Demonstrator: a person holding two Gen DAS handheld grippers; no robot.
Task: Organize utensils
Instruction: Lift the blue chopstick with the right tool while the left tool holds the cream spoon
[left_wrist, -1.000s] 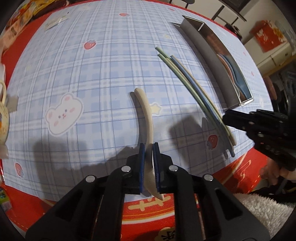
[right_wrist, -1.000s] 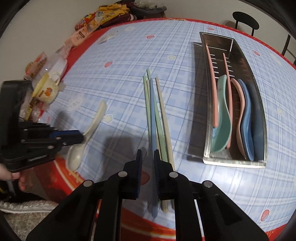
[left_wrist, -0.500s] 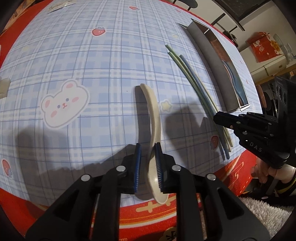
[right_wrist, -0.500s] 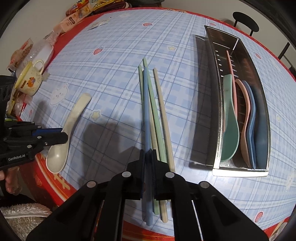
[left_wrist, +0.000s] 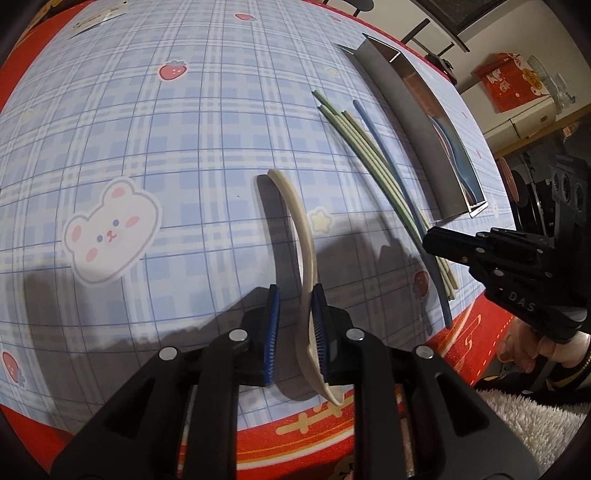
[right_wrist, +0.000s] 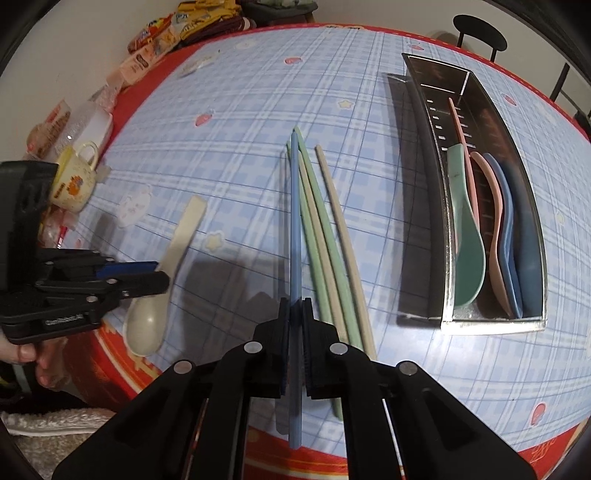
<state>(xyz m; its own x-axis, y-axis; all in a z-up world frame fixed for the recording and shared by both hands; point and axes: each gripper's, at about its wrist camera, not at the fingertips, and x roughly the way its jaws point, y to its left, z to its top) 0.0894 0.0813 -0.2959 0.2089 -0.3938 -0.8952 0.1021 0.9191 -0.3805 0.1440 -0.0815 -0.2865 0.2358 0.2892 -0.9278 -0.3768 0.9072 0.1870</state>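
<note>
Already several spoons lie in the metal tray (right_wrist: 447, 325), while the right gripper (right_wrist: 295, 310) pinches the blue chopstick (right_wrist: 294, 221) and the left gripper (left_wrist: 295, 314), jaws slightly apart, straddles the cream spoon (left_wrist: 303, 240).

Utensils partly sorted: one spoon and five chopsticks loose on the surface, the rest in the tray.

A cream spoon (right_wrist: 159, 280) lies near the surface's near edge, bowl overhanging the red border, handle pointing inward. Beside it a blue chopstick (right_wrist: 294, 240) lies alongside two green chopsticks (right_wrist: 317, 236) and two beige chopsticks (right_wrist: 341, 236), all roughly parallel, their near ends at that edge. Toward the right edge, a long steel tray (right_wrist: 491, 325) holds a teal spoon (right_wrist: 467, 254), pink spoon (right_wrist: 495, 236), blue spoons (right_wrist: 517, 236) and pink chopsticks (right_wrist: 460, 125).
</note>
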